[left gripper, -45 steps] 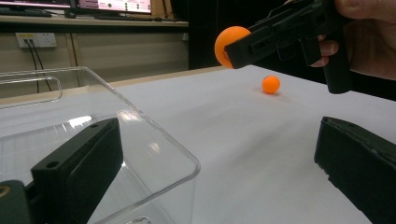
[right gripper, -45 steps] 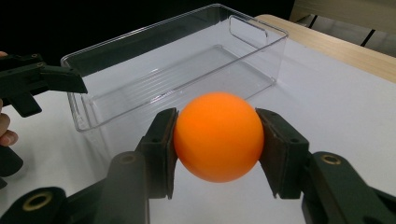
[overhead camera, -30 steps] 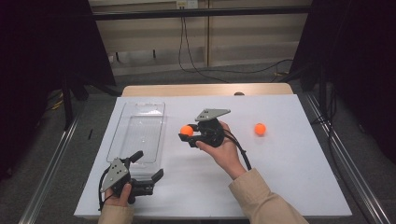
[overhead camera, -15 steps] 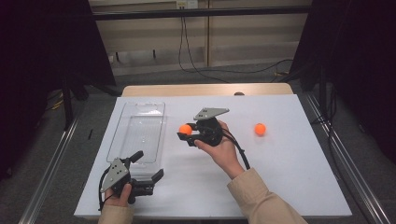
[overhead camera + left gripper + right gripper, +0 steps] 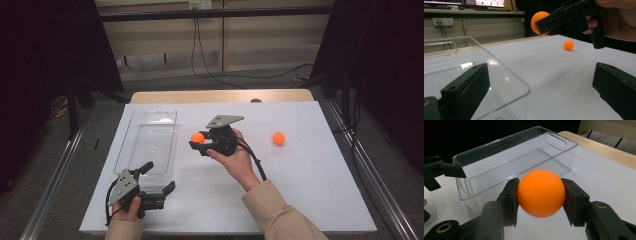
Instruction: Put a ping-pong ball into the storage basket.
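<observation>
No real shift since a second ago: right claw [image 5: 199,142] clamped on small orange plastic ball [image 5: 198,137] above white desk [image 5: 310,190], just beside clear rectangular plastic bin [image 5: 150,135]; left claw [image 5: 159,181] apart, empty, near bin corner.

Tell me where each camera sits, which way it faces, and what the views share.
High view: above the person's side, looking forward and down on the white table; both forearms, the left gripper and the right gripper show.
Left gripper view: low by the clear plastic bin, looking across the table between its open jaws; the other hand shows above.
Right gripper view: along its jaws, shut on an orange ball, facing the bin.
Shared: all three show the held ball and the bin; the high and left gripper views also show a second orange ball.
</observation>
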